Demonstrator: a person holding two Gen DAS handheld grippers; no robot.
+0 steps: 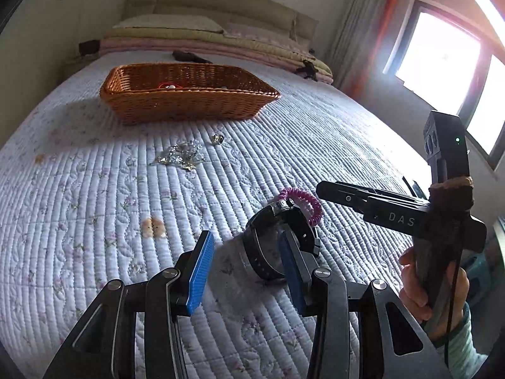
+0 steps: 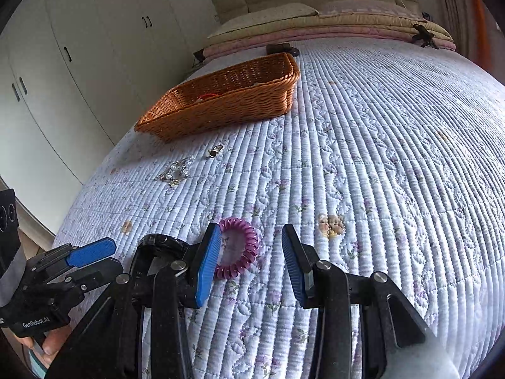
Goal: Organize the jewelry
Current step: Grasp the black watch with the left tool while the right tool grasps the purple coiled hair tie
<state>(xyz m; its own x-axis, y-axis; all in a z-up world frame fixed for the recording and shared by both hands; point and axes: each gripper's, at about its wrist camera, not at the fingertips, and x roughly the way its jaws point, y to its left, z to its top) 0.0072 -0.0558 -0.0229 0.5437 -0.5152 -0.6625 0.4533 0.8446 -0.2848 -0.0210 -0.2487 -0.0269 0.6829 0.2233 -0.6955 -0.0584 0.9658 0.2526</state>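
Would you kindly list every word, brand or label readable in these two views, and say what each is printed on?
"DAS": white letters on the black body of the right gripper, cut off by the hand.
"GenRobot.AI": white print on the body of the left gripper.
Nothing else bears readable text.

— What sort of place is shown?
— A home bedroom: a bed is covered by a quilted floral bedspread, folded quilts are stacked against a padded headboard, and white wardrobe doors are seen alongside.
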